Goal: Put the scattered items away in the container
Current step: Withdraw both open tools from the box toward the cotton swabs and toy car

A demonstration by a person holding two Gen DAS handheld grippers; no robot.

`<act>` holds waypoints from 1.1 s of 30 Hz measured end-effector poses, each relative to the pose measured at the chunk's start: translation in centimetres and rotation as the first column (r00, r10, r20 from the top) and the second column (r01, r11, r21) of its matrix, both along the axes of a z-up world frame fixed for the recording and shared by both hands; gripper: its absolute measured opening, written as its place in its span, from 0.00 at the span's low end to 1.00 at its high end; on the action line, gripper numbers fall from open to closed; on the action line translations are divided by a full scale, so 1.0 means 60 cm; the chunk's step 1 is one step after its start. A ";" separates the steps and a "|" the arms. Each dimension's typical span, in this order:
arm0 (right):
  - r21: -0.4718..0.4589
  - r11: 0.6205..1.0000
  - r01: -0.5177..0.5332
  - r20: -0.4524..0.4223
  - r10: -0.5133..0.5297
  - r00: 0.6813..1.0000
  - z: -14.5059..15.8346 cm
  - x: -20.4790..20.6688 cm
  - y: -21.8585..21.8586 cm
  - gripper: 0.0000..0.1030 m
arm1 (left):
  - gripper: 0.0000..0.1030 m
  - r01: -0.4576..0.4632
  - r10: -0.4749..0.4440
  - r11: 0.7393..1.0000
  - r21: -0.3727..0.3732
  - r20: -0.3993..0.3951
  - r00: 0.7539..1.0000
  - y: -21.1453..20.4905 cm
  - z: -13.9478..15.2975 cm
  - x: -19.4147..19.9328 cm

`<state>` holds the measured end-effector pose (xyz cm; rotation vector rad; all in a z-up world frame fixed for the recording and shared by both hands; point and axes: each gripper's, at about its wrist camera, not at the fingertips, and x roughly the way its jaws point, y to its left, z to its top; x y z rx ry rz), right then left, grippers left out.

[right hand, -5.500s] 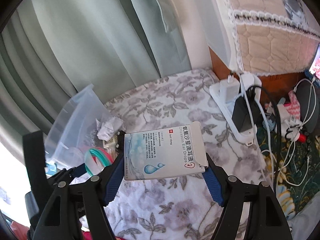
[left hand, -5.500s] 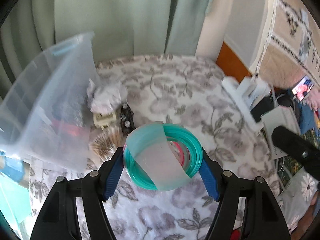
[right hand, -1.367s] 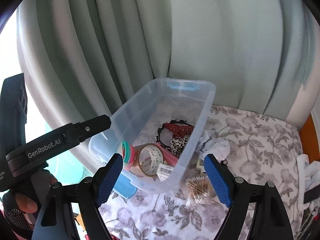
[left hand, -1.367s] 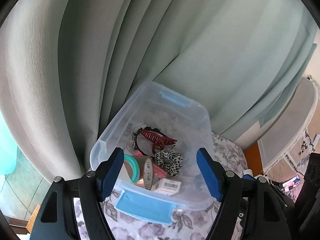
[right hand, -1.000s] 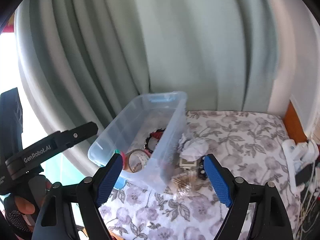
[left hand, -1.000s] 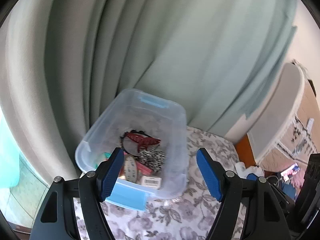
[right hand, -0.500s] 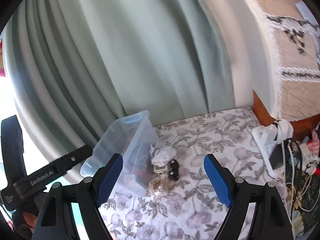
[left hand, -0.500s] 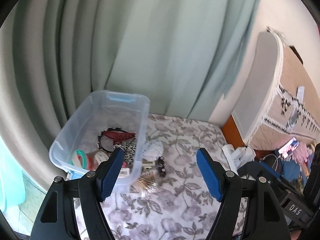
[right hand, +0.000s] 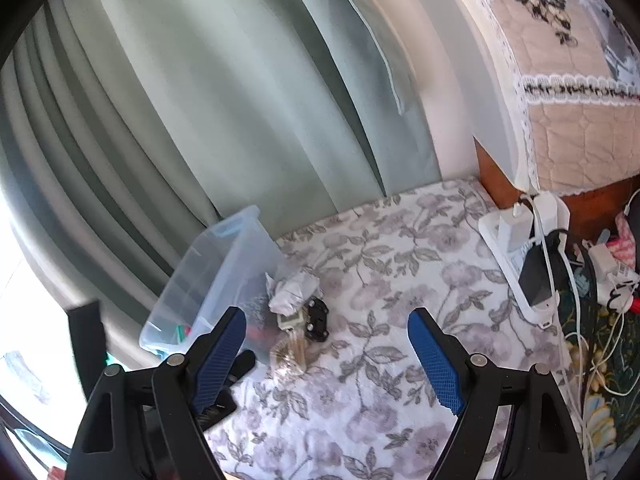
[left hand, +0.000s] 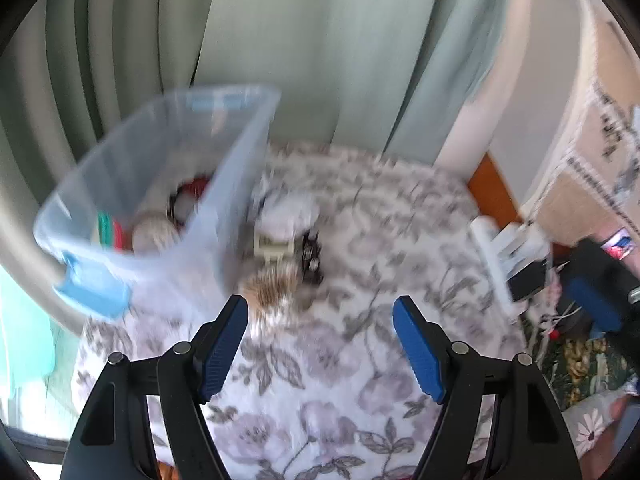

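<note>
On the flowered cloth over the desk (right hand: pixel 400 380), a clear plastic bin (right hand: pixel 224 264) with blue latches sits at the left edge, close against the green curtain (right hand: pixel 224 92).

Left wrist view is smeared by blur. Left hand-held gripper (left hand: pixel 320 308): jaws spread wide, nothing between the blue pads, only cloth under them. Through the bin wall (left hand: pixel 160 168): a teal ring (left hand: pixel 105 229), a roll of tape (left hand: pixel 154 236), something red and black farther back. Details too blurred to name.

Loose things lie just beside the bin's right wall, bunched together:
- crumpled white paper (right hand: pixel 294 289), nearest the curtain
- small cream-coloured piece (right hand: pixel 290 321) touching the paper's near side; what it is, cannot tell
- small black toy car (right hand: pixel 316 319) just right of the cream piece
- clear packet of cotton swabs (right hand: pixel 289 351), nearest the camera, tucked against the bin

Right hand-held gripper (right hand: pixel 326 334): released, jaws wide apart, empty. The packet and the car show in the gap between the pads but lie down on the cloth, apart from them.

Far right of the cloth: white power strip (right hand: pixel 516 240) with a charger plugged in, cables trailing off. Part of the left tool shows dark at the lower left of the right wrist view.
</note>
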<state>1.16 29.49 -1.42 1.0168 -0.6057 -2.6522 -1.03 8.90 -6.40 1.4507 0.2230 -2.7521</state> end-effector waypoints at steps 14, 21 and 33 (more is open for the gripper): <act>0.022 0.988 -0.156 0.173 0.150 0.973 -0.124 -0.075 -0.048 0.83 | 0.72 -0.249 0.250 0.968 -0.021 0.069 0.966 -0.024 -0.117 -0.038; 0.014 0.972 -0.233 0.222 0.225 0.949 -0.175 -0.122 -0.075 0.83 | 0.69 -0.252 0.254 0.967 -0.047 0.051 0.966 -0.022 -0.142 -0.062; -0.003 0.949 -0.316 0.257 0.306 0.916 -0.222 -0.200 -0.105 0.79 | 0.69 -0.207 0.209 0.977 -0.059 0.045 0.977 -0.015 -0.159 -0.081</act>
